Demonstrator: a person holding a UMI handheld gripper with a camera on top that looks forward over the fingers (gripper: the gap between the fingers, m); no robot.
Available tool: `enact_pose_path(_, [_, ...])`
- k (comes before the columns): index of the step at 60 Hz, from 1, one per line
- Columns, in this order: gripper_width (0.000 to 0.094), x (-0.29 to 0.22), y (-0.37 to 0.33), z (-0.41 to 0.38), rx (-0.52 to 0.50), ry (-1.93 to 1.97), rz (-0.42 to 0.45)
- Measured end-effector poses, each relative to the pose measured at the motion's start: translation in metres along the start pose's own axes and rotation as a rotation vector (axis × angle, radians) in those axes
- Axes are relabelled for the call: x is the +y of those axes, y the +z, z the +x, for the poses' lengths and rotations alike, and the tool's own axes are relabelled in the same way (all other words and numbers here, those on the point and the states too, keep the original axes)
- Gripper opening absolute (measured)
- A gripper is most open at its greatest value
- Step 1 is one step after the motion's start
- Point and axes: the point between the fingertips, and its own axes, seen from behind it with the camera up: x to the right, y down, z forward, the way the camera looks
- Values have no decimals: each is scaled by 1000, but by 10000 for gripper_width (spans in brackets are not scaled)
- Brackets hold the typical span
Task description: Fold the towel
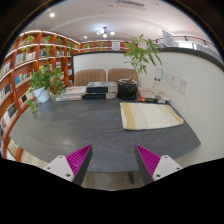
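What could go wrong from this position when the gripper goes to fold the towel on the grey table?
1. The cream rectangular towel lies well beyond the open hand-held gripper, so the long reach could arrive misaligned and pinch only a corner.
2. The towel's far edge lies near a small dark object and a potted green plant; a wide folding sweep might hit them.
3. The smooth grey table may let the towel slide instead of folding.
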Motion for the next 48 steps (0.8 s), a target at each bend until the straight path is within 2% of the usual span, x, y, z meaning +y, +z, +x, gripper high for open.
enact_pose_path(16, [837, -58, 149, 56, -15, -36, -27])
enact_pose_path(26, [750, -79, 218, 69, -27, -60, -43])
enact_pose_path(30, [688, -78, 236, 75, -17, -83, -58])
enact_pose_path(31, [714, -76, 240, 75, -21, -86, -65])
enact_pose_path(33, [622, -84, 245, 73, -33, -82, -35])
enact_pose_path(40, [369, -82, 250, 65, -62, -100, -30])
enact_pose_path(45, [88, -83, 249, 73, -40, -104, -36])
enact_pose_path(48, [39, -83, 250, 73, -46, -89, -43])
